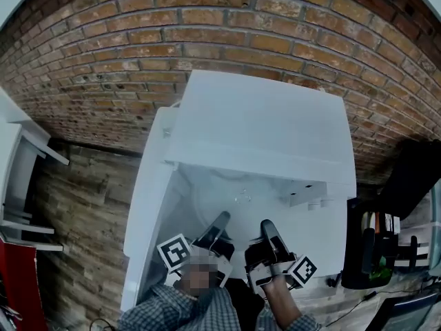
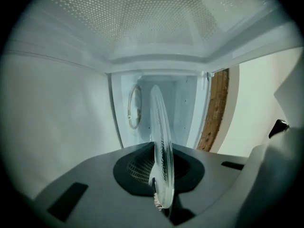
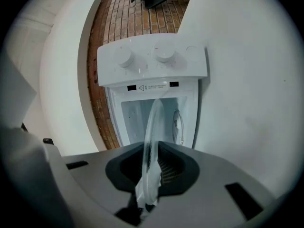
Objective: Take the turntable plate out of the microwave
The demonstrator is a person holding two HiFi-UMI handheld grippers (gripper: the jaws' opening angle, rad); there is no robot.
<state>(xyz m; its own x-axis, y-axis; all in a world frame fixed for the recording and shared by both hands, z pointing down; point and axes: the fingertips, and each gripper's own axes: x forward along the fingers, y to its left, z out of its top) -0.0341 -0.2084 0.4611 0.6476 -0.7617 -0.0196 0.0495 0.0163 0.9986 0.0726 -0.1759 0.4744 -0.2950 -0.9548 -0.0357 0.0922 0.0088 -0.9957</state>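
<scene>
As left hand-held gripper [image 1: 222, 218] and right hand-held gripper [image 1: 266, 225] clamp it, the turntable plate [image 2: 161, 137] (glass) barely shows.

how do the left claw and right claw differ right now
The left claw holds the turntable plate nearer the open door; the right claw holds it nearer the control knobs. The left claw's marker cube sits to its left, the right claw's cube to its right. Both are shut on the plate's near rim.

A brick wall [image 1: 227, 26] backs plank flooring [image 1: 76, 198]; perhaps a dark rack [image 1: 386, 233] stands right.
</scene>
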